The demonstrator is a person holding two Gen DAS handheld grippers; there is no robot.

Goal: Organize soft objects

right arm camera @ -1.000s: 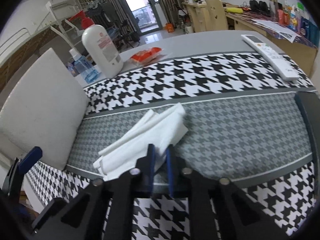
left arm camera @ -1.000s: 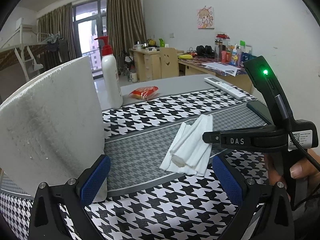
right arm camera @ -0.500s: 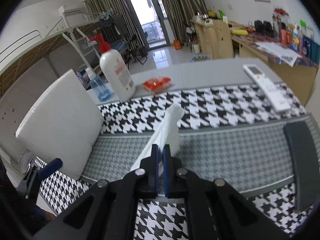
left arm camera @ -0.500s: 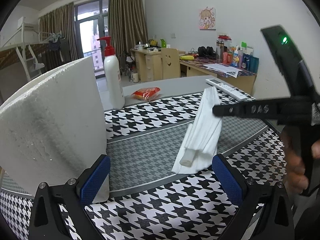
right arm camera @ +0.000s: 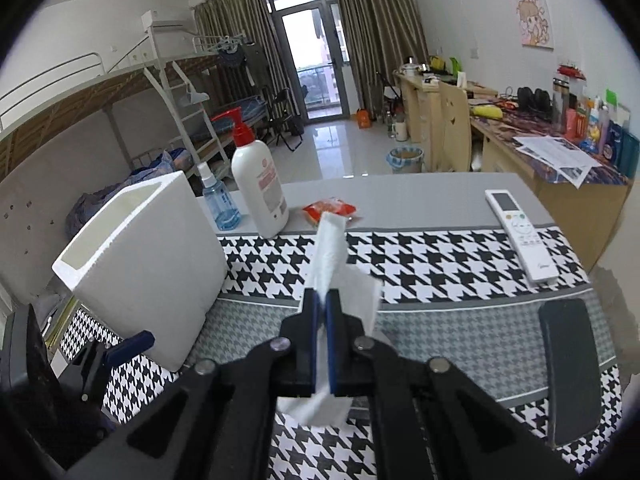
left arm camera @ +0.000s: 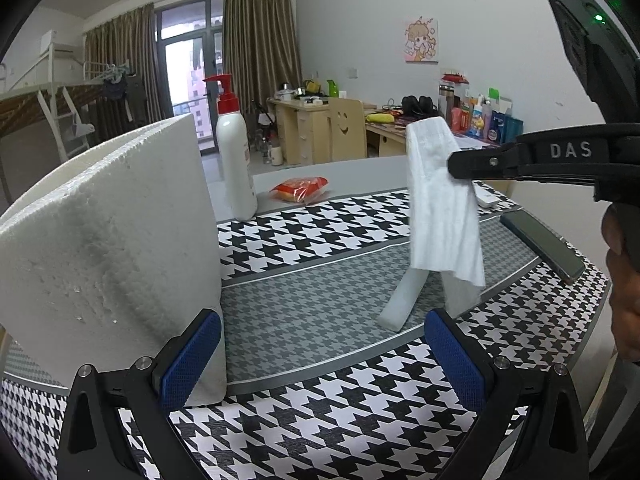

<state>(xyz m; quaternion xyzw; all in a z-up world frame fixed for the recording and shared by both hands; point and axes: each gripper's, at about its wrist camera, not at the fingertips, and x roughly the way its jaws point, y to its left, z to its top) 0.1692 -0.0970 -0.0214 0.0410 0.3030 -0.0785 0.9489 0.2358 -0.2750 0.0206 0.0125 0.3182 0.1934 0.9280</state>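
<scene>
White cloth [right arm camera: 329,248] clamped in right gripper [right arm camera: 321,304]; left gripper [left arm camera: 320,356] spread apart beside foam box [left arm camera: 112,248].

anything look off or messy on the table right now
Nothing spilled or damaged. The only odd sight is the white cloth, pinched in the right gripper and dangling unevenly, its lower end touching the table. The foam box stands upright.
</scene>
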